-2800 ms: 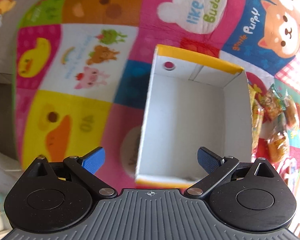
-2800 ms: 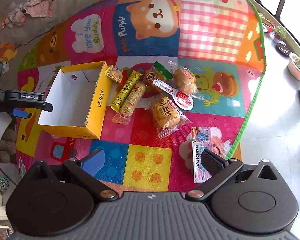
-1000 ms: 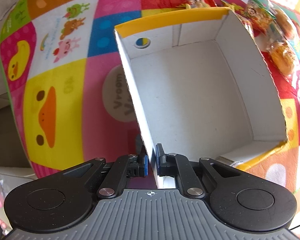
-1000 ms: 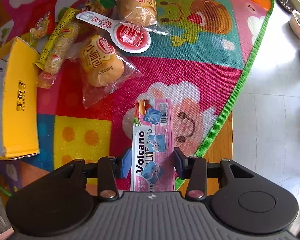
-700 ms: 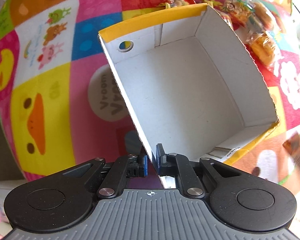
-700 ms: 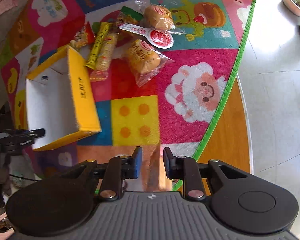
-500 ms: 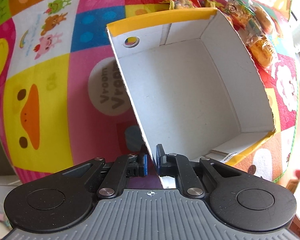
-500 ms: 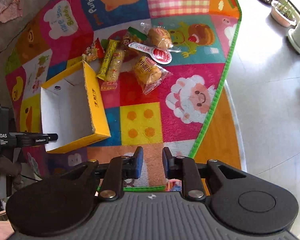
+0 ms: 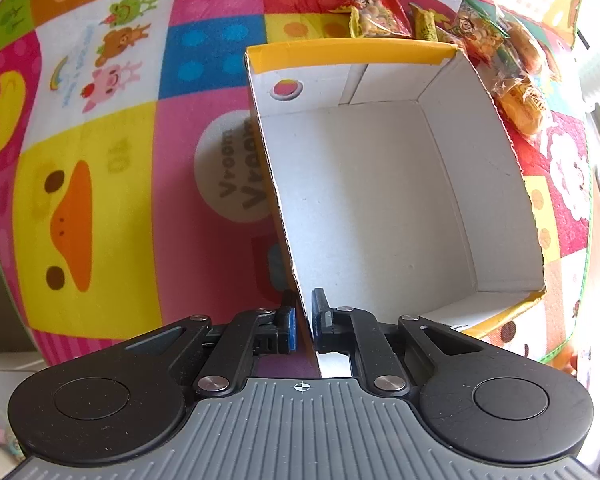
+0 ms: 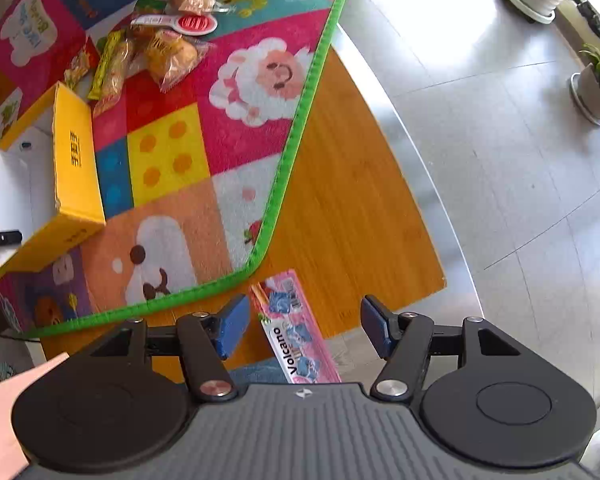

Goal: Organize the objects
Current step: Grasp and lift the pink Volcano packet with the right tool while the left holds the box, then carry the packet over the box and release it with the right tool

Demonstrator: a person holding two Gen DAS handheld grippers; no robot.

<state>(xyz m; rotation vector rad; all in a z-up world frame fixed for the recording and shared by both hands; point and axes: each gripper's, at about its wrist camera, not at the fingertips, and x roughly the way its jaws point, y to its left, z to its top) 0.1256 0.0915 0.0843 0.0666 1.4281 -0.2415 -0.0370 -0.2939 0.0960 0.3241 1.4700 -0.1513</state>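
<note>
Left gripper (image 9: 303, 322): jaws clamped on the near wall of the empty yellow cardboard box (image 9: 380, 184) on the play mat (image 9: 100, 140). Right gripper (image 10: 300, 326): jaws just opened, half wide, pink Volcano packet (image 10: 296, 338) between them untouched, over the wooden counter (image 10: 340, 200). Snack packets (image 10: 156, 52) beyond the box.

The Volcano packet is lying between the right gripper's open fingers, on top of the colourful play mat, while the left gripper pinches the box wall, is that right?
Not quite. The Volcano packet lies off the play mat, on the bare orange wooden surface past the mat's green edge, as the right wrist view shows. The rest holds: it is between the open fingers of the right gripper, and the left gripper pinches the wall of the box.
</note>
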